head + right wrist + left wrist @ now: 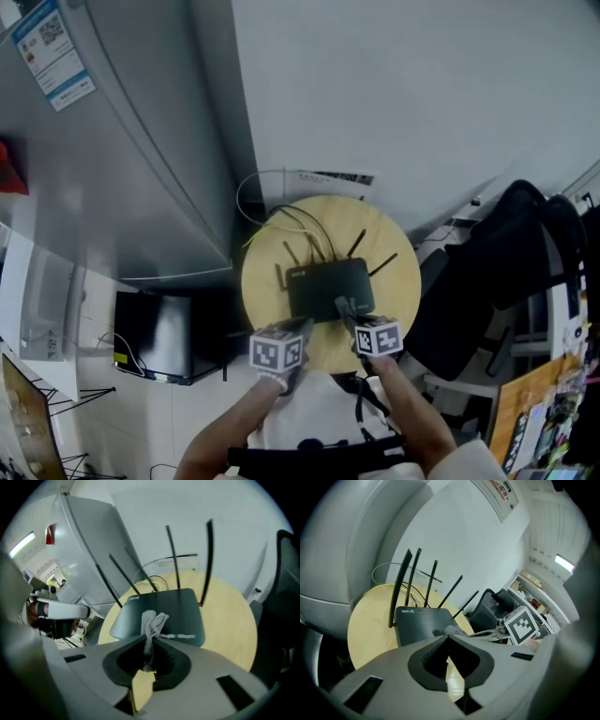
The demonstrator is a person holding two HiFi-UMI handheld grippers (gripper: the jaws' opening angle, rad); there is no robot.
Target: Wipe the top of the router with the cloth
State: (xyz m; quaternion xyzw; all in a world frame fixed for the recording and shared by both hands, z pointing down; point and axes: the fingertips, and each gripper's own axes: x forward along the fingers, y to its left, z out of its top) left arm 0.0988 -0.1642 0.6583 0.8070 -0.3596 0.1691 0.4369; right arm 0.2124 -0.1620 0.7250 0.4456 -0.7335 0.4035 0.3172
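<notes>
A black router (328, 286) with several upright antennas lies on a round wooden table (403, 281). My right gripper (345, 309) is shut on a small grey-white cloth (152, 623), whose free end rests on the router's top (164, 609) near its front edge. My left gripper (302, 324) hovers at the router's near left corner; its jaws (446, 638) meet at the tips with nothing between them. In the left gripper view the router (422, 623) lies just ahead, and the cloth's tip (453, 630) and the right gripper's marker cube (522, 625) show to the right.
A tall grey fridge (112, 141) stands to the left, tight against the table. A black chair (497, 272) is at the right. Yellow and white cables (281, 220) run from the router's back toward the wall. A black box (164, 336) sits on the floor at lower left.
</notes>
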